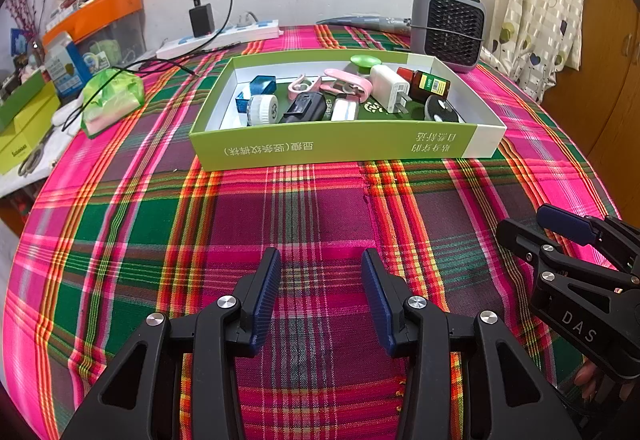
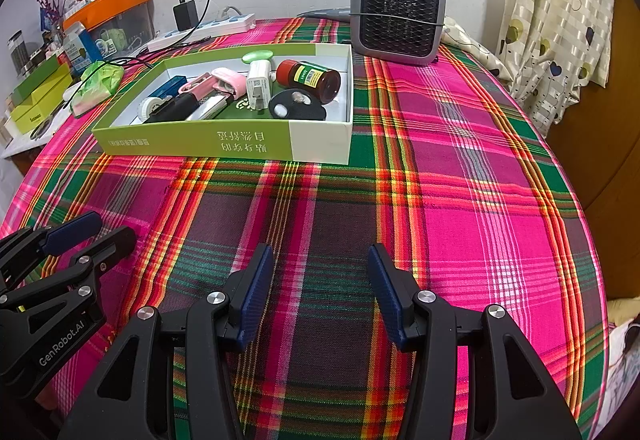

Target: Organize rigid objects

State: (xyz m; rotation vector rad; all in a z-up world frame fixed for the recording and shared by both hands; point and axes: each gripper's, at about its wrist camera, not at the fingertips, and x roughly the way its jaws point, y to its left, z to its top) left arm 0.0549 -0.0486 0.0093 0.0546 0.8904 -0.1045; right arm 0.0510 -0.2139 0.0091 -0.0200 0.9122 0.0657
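Hovering: left hand-held gripper [image 1: 322, 272] agape | plaid cloth [image 1: 320, 208] bare before box [image 1: 340, 148]

The plaid cloth [image 1: 320, 208] lies bare between both grippers and the green box [image 1: 336, 150]; its near wall rises across the path; inside, items crowd the floor; a grey heater [image 2: 398, 16] stands just behind its right corner.
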